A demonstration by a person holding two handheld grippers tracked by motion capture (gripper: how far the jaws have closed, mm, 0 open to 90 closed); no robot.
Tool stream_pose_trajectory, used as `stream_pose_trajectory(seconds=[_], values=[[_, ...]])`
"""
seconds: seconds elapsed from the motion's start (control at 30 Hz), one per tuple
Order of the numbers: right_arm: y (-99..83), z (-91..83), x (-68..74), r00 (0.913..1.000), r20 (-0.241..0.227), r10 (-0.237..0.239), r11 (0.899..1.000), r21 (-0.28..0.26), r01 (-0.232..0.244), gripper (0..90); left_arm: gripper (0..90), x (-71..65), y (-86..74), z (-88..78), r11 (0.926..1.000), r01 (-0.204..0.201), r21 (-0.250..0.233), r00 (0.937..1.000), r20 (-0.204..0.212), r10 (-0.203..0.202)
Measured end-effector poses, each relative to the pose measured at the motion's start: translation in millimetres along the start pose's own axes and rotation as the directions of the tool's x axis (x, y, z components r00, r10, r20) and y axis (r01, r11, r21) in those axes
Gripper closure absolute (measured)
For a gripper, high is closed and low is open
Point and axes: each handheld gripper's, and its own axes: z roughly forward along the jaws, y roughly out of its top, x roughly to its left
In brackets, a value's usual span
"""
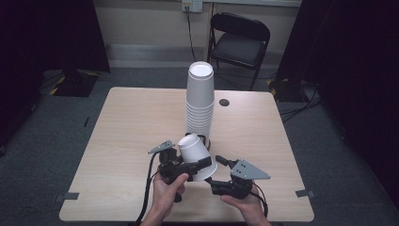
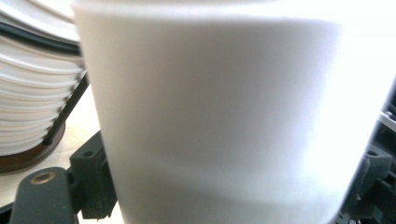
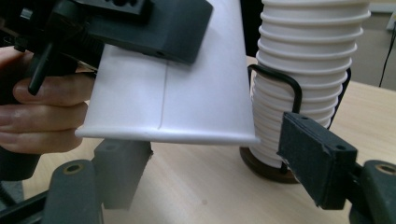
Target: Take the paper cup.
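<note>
Progress, judged: one inverted paper cup (image 1: 196, 155) is being held off-table beside the cup stack (image 1: 199, 101) | left gripper (image 1: 190, 165) clamped on it | right gripper (image 1: 225, 175) gaping, empty | placement outstanding

Grey carpet (image 1: 42, 141) — black chair (image 1: 238, 40)

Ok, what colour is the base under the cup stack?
Dark brown, a round base under the white cup stack; it shows best in the right gripper view.

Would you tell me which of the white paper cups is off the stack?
The tilted paper cup clamped in the left gripper, beside the upside-down stack.
</note>
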Motion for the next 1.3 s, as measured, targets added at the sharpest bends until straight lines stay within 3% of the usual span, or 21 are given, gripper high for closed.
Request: stream_pose_trajectory(seconds=[0.1, 0.23, 0.3, 0.37, 0.67, 1.0, 1.07, 1.23, 1.3], values=[[-0.1, 1.1, 4.3, 0.9996, -0.021, -0.021, 1.000, -0.018, 0.021, 35.2, 14.3, -1.5, 0.1, -0.2, 0.9999, -0.011, 0.001, 0.9999, 0.002, 0.011], [-0.2, 1.9, 4.6, 0.9995, -0.020, -0.024, 0.999, -0.021, 0.024, 40.1, 14.3, -2.4, -0.5, -0.2, 0.9999, -0.010, 0.001, 0.9999, -0.002, 0.010], [-0.2, 1.9, 3.5, 0.9995, -0.012, -0.029, 0.999, -0.022, 0.029, 42.7, 14.4, -2.7, -1.3, 0.0, 1.0000, 0.000, 0.004, 1.0000, -0.004, 0.000], [-0.3, 1.3, 2.3, 0.9995, -0.008, -0.032, 0.999, -0.039, 0.031, 46.4, 14.4, -2.9, -3.0, 1.1, 0.9992, 0.039, 0.002, 0.9992, 0.003, -0.039], [1.0, 1.1, 0.5, 0.9992, 0.001, -0.039, 0.997, -0.073, 0.039, 53.2, 14.4, -7.2, -4.6, 1.6, 0.9965, 0.083, -0.015, 0.9961, 0.032, -0.082], [4.6, 1.1, -1.2, 0.9987, 0.002, -0.051, 0.993, -0.105, 0.051, 60.9, 14.3, -12.5, -6.4, 1.2, 0.9948, 0.101, -0.013, 0.9931, 0.060, -0.100], [5.7, 0.6, -1.6, 0.9987, 0.006, -0.051, 0.991, -0.122, 0.051, 64.2, 14.3, -12.8, -6.6, 1.2, 0.9926, 0.121, -0.018, 0.9898, 0.079, -0.119], [7.4, 0.3, -2.2, 0.9982, 0.010, -0.059, 0.989, -0.134, 0.060, 65.8, 14.3, -13.7, -6.7, 0.7, 0.9920, 0.125, -0.018, 0.9888, 0.084, -0.123], [7.7, 0.1, -1.5, 0.9975, 0.032, -0.063, 0.989, -0.135, 0.067, 66.8, 14.2, -15.1, -8.5, 1.5, 0.9915, 0.128, -0.025, 0.9888, 0.081, -0.125]])
